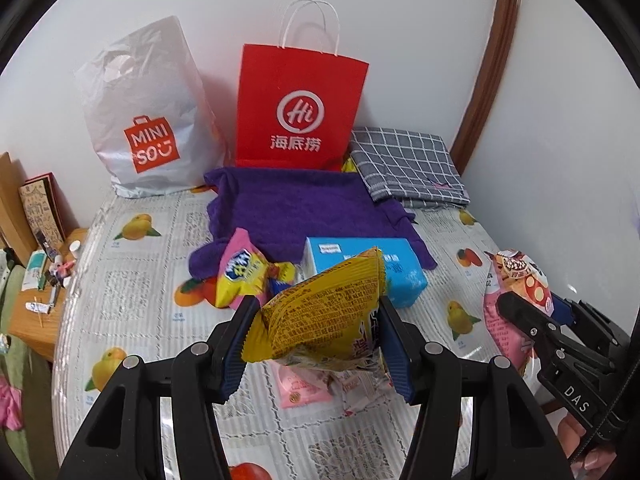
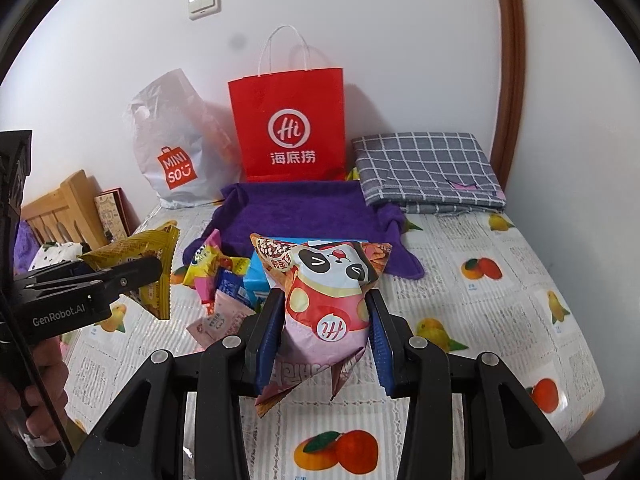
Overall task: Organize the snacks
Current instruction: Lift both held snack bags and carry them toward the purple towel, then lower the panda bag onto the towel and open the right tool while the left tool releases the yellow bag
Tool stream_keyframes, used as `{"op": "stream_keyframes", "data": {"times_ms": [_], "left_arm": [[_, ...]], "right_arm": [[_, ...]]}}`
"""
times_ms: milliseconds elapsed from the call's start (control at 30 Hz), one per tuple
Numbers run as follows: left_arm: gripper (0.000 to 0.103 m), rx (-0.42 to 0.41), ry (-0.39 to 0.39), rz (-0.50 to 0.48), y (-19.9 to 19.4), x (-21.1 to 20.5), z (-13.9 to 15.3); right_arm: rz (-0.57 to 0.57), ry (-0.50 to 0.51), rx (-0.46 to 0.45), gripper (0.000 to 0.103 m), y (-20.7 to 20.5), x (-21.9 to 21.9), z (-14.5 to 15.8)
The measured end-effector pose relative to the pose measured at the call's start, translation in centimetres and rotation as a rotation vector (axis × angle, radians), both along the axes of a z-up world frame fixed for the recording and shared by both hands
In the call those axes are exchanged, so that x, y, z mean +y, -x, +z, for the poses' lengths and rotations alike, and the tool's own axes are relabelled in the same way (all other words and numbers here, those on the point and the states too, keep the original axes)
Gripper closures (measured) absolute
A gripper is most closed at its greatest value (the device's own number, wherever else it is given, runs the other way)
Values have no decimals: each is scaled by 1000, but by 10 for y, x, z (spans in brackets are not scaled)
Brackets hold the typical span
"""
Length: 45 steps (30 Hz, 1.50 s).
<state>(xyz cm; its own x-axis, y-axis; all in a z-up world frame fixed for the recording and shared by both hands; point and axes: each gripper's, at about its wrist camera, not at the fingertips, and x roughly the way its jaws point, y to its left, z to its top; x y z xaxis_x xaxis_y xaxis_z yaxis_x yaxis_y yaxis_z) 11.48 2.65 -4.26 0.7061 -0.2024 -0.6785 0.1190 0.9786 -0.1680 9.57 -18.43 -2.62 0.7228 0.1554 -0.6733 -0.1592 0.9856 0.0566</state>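
A: Nearest, left gripper (image 1: 316, 340): blue pads clamped on the sides of a yellow snack packet (image 1: 324, 316), lifted clear of the fruit-print cloth (image 1: 132, 280); hold taken across the middle, probably to keep the crimped ends free for dropping in; right gripper (image 2: 326, 338): closed on a pink panda-print packet (image 2: 328, 304), likewise in the air, base hanging below the pads

B: Beneath and just beyond?

A: Loose pile left on the cloth: small pink sachet (image 1: 300, 390) under the yellow packet; pink-and-yellow packet (image 1: 244, 272) and light blue box (image 1: 372, 268) side by side, touching the near edge of a purple towel (image 1: 296, 208); presumably still to be sorted

B: Towel purpose?

A: Spread flat with edges slightly raised, seemingly as a landing area in front of the bags; nothing resting on its middle

B: Containers at the back?

A: Red paper bag (image 1: 298, 108), upright against the wall, twine handles raised, mouth facing up; contents not visible from either view; white plastic bag (image 1: 148, 120) to its left, leaning on the wall, bulging, contents hidden, a faint orange tint through the plastic; folded grey checked cloth (image 1: 408, 164) to the right, a sliver of yellow packaging between it and the red bag

B: Likely destination?

A: Either bag; impossible to say which from here
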Motion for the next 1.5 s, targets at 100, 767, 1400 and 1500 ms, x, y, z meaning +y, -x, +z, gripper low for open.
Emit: {"op": "stream_keyframes", "data": {"times_ms": [100,767,1400,1500], "left_arm": [[47,6,1,6,-8,3,4],[47,0,-9,-11,-79,-10,33],[47,-8,-6,29,-174,-6,52],[47,0,4,40,-193,-2,48]], "right_arm": [[15,2,-5,62,-10,5,6],[70,-34,-27,62,-86,5,34],[136,-59,-46,62,-198,16,66],[149,-54,-58,62,-215,21,67]]}}
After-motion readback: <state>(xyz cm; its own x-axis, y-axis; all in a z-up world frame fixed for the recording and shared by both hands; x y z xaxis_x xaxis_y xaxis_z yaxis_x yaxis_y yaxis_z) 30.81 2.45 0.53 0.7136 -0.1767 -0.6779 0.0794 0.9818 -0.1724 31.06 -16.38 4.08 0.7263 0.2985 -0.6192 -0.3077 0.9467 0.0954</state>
